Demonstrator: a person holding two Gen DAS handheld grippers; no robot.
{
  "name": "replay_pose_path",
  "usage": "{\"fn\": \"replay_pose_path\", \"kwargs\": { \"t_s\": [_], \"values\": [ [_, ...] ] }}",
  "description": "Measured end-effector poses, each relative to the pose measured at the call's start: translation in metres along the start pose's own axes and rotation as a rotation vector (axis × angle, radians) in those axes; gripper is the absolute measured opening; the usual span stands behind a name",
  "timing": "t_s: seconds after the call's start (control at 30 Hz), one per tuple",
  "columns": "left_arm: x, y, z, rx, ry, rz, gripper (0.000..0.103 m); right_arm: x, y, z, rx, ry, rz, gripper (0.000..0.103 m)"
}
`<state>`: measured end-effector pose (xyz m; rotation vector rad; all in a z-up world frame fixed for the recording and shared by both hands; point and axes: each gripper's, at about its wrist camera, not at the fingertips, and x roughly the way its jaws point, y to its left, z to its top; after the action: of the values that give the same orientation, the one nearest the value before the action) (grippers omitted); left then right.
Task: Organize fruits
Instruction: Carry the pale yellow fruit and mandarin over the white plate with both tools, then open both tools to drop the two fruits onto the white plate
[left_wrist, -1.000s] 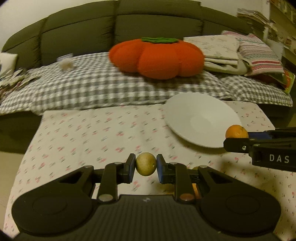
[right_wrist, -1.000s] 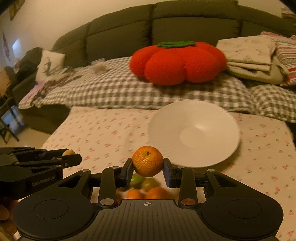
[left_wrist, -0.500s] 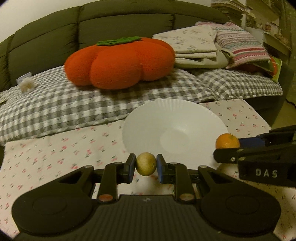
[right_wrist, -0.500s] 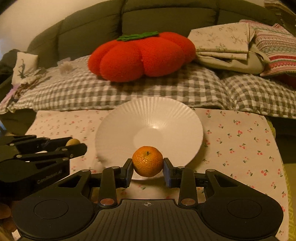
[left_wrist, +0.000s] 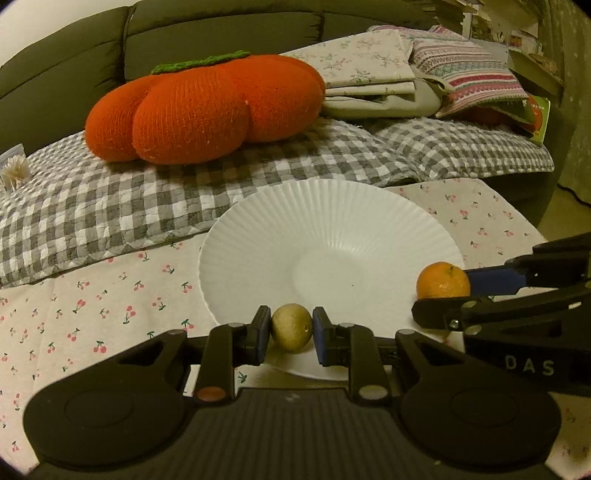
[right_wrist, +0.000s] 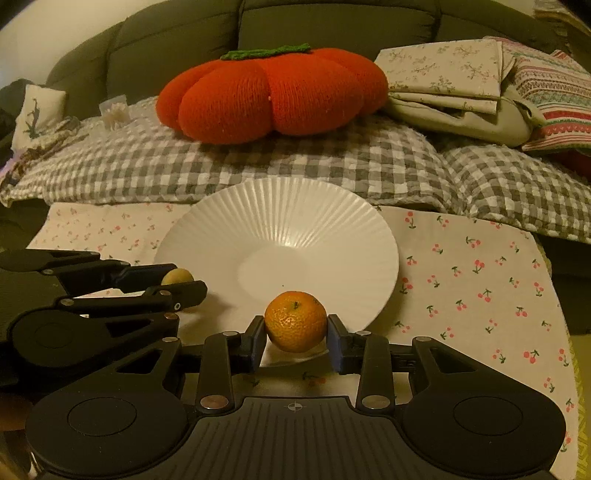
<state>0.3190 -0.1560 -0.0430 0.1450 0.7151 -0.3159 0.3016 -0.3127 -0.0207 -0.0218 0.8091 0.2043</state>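
Gripping fruit, both tools (left_wrist: 291, 329) (right_wrist: 296, 332) have moved nearer the plate (left_wrist: 332, 206).

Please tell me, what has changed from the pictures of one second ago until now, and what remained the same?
Both tools moved forward to the white plate, which now fills much more of each view. The left tool brought its yellow-green fruit over the plate's near rim; the right tool did likewise with the orange. Neither fruit was let go: both stay clamped. The plate and the red cushion did not move.

The right gripper (left_wrist: 439, 295) hides the plate (left_wrist: 332, 221) rim's right edge.
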Motion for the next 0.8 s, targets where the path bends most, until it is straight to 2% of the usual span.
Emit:
{"fn": "replay_pose_path", "kwargs": {
  "t_s": [0.07, 0.13, 0.17, 0.2, 0.23, 0.27, 0.3, 0.63, 0.73, 0.8],
  "values": [
    [0.001, 0.003, 0.0, -0.007, -0.016, -0.013, 0.027, 0.002, 0.0, 0.0, -0.003, -0.005, -0.005, 0.035],
    [0.0, 0.004, 0.0, -0.009, -0.034, -0.015, 0.044, 0.002, 0.0, 0.0, -0.003, -0.01, -0.011, 0.036],
    [-0.002, 0.005, 0.0, -0.013, -0.041, -0.013, 0.048, 0.002, 0.0, 0.0, -0.001, -0.012, -0.014, 0.037],
    [-0.003, 0.006, 0.0, -0.017, -0.049, -0.007, 0.052, 0.002, -0.001, 0.0, 0.005, -0.014, -0.014, 0.047],
    [-0.004, 0.007, 0.0, -0.019, -0.05, -0.003, 0.056, 0.001, -0.002, 0.001, 0.013, -0.018, -0.017, 0.052],
    [-0.006, 0.008, 0.001, -0.021, -0.048, 0.001, 0.057, -0.001, -0.003, 0.002, 0.023, -0.027, -0.03, 0.06],
    [-0.007, 0.009, 0.001, -0.026, -0.048, 0.005, 0.057, -0.004, -0.004, 0.003, 0.027, -0.035, -0.034, 0.063],
    [-0.047, 0.031, 0.005, -0.164, -0.039, 0.005, 0.057, -0.048, -0.019, 0.012, 0.163, -0.11, -0.001, 0.064],
    [-0.059, 0.031, -0.001, -0.174, -0.009, 0.019, 0.057, -0.062, -0.017, 0.01, 0.207, -0.124, 0.005, 0.073],
    [-0.068, 0.033, -0.009, -0.191, 0.011, 0.017, 0.058, -0.071, -0.014, 0.008, 0.232, -0.131, 0.0, 0.083]
  ]
}}
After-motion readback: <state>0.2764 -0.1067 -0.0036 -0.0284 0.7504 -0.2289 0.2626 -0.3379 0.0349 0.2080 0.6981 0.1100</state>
